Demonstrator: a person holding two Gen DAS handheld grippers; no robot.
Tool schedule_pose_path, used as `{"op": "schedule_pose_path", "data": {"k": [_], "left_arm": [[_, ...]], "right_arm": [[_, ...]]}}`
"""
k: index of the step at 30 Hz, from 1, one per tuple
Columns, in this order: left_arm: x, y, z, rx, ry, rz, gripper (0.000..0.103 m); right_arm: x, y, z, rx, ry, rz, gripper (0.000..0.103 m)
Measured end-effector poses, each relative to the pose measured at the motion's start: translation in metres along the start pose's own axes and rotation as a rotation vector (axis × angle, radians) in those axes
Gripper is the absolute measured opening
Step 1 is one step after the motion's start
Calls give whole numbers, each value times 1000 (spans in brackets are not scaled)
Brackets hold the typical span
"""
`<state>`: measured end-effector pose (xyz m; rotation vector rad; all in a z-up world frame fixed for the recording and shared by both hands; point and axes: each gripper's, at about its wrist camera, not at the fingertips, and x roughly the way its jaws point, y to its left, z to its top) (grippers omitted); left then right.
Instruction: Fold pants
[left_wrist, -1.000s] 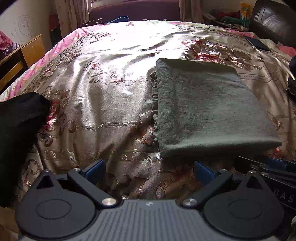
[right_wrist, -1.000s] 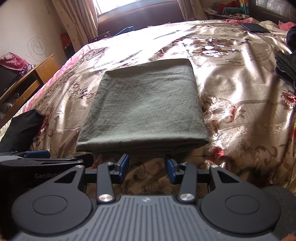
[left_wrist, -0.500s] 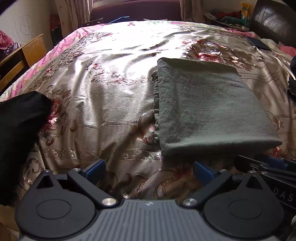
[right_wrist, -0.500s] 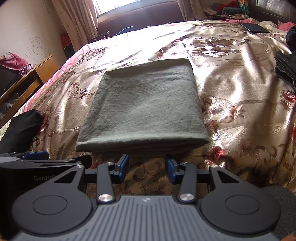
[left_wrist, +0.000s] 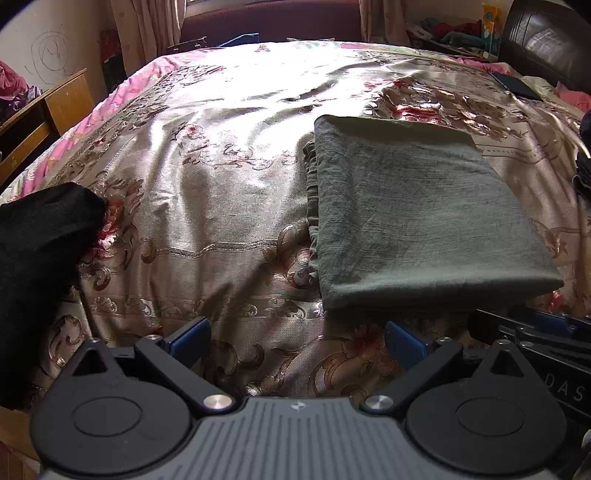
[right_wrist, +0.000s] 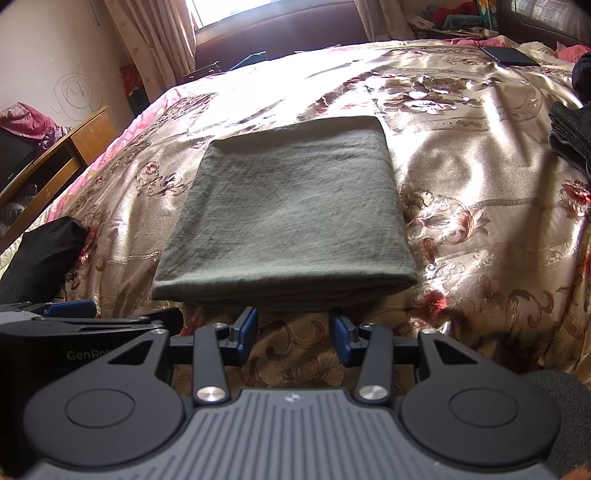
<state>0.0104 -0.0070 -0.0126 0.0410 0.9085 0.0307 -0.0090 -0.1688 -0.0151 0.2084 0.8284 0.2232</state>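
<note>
The grey-green pants (left_wrist: 413, 210) lie folded into a flat rectangle (right_wrist: 291, 210) on the floral bedspread. My left gripper (left_wrist: 295, 339) hovers just short of their near left corner, jaws wide open and empty. My right gripper (right_wrist: 293, 330) sits just before the folded near edge, jaws partly apart with only bedspread between the blue pads. Each gripper shows at the edge of the other's view: the right gripper (left_wrist: 535, 332) at lower right, the left gripper (right_wrist: 74, 317) at lower left.
A black garment (left_wrist: 40, 251) lies at the bed's left edge, also (right_wrist: 44, 251). Dark folded clothes (right_wrist: 572, 133) sit at the right. A dark phone-like slab (right_wrist: 508, 55) rests far right. A wooden desk (left_wrist: 48, 110) stands beside the bed.
</note>
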Motion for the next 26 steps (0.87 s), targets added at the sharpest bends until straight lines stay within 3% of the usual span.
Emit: {"op": "schedule_pose_path", "data": {"k": [26], "left_arm": [[-2, 1, -1, -13, -2, 10, 103]], "right_arm": [[0, 3, -3, -12, 0, 1, 44]]}}
